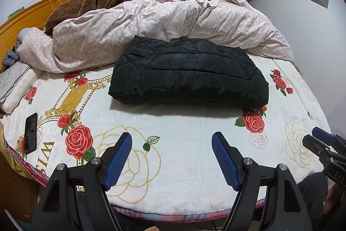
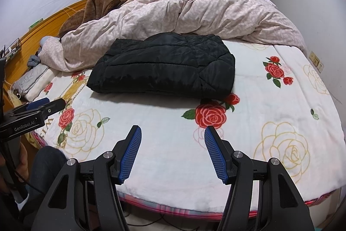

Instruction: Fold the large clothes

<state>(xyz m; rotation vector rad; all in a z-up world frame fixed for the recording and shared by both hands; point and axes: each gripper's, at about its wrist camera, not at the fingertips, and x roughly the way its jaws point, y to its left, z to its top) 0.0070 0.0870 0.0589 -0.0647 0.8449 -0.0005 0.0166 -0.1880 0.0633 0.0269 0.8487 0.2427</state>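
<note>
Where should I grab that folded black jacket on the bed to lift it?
Probably take the black jacket by its near edge, each open gripper, left and right, at one near corner, coming straight forward. That thick rounded edge faces both grippers, raised off the blanket.

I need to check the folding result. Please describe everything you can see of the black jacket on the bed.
The black jacket is a quilted, puffy garment of slightly shiny fabric with stitched seams. It lies folded into a thick, roughly rectangular bundle, flat on the rose-printed bed cover. Its far edge meets the crumpled pink duvet; whether they touch is hard to tell. No sleeves hang out. The left gripper and the right gripper are both open, apart from it.
</note>
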